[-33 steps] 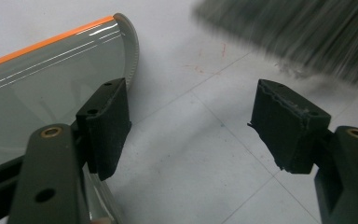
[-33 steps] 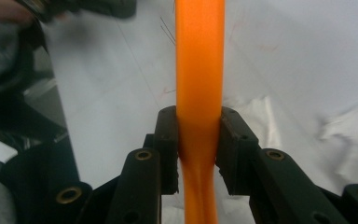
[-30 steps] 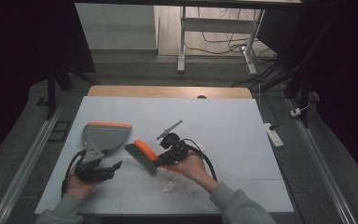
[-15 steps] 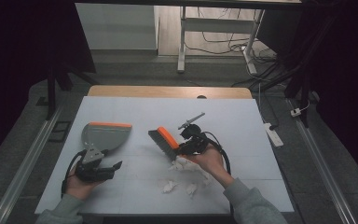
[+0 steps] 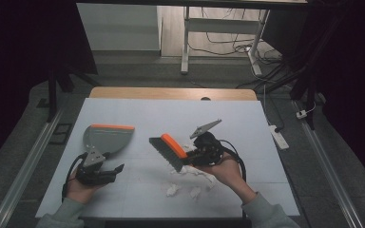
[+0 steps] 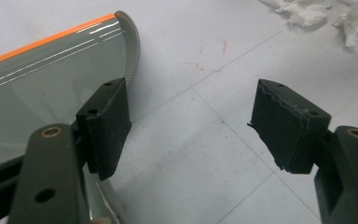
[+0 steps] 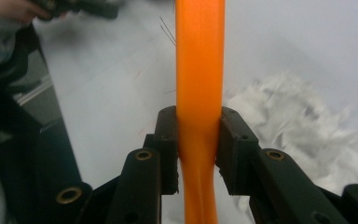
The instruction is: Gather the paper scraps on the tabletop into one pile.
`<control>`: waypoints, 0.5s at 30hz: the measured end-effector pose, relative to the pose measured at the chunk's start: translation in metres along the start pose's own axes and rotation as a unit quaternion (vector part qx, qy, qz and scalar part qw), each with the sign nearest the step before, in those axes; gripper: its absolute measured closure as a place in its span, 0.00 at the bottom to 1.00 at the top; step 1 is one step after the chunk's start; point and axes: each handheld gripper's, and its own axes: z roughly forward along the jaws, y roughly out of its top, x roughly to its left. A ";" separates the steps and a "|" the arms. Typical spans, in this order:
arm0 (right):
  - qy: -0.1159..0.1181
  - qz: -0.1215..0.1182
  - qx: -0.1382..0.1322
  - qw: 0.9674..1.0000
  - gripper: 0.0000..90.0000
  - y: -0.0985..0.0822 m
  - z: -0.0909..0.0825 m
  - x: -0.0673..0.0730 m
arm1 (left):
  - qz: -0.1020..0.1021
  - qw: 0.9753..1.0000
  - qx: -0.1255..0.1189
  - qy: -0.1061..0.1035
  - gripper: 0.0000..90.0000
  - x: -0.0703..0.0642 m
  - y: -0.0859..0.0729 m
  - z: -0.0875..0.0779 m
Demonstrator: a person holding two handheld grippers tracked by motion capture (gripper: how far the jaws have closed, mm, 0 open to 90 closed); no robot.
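the right gripper (image 5: 190, 157) is clamped on the orange handle of a brush (image 5: 169, 150); in the right gripper view both black jaws press flat against the handle (image 7: 199, 93), one on each side. seen from the high view, the brush sticks out toward 10 o'clock from the hand, its dark bristles facing down and left over the white table (image 5: 171, 114). shredded white paper scraps (image 5: 190, 183) lie on the table at about 6 o'clock from the brush head, just beside the right hand (image 5: 221, 166).

the left gripper (image 5: 111, 172) has its jaws wide apart with nothing between them. a grey dustpan with an orange lip (image 5: 107, 137) sits at 12 o'clock from it; in the left gripper view one jaw overlaps the pan's edge (image 6: 51, 84), contact unclear.
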 end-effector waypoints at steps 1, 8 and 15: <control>0.003 -0.006 0.006 1.000 0.79 -0.003 0.000 0.003 | 0.001 1.000 0.001 0.000 0.32 0.000 0.000 0.000; 0.038 -0.063 0.074 0.995 0.79 -0.012 0.008 0.040 | 0.002 1.000 0.003 -0.001 0.32 -0.001 0.000 0.000; 0.038 -0.102 0.143 0.984 0.79 -0.018 0.034 0.060 | 0.002 1.000 0.001 -0.002 0.32 -0.001 0.000 0.000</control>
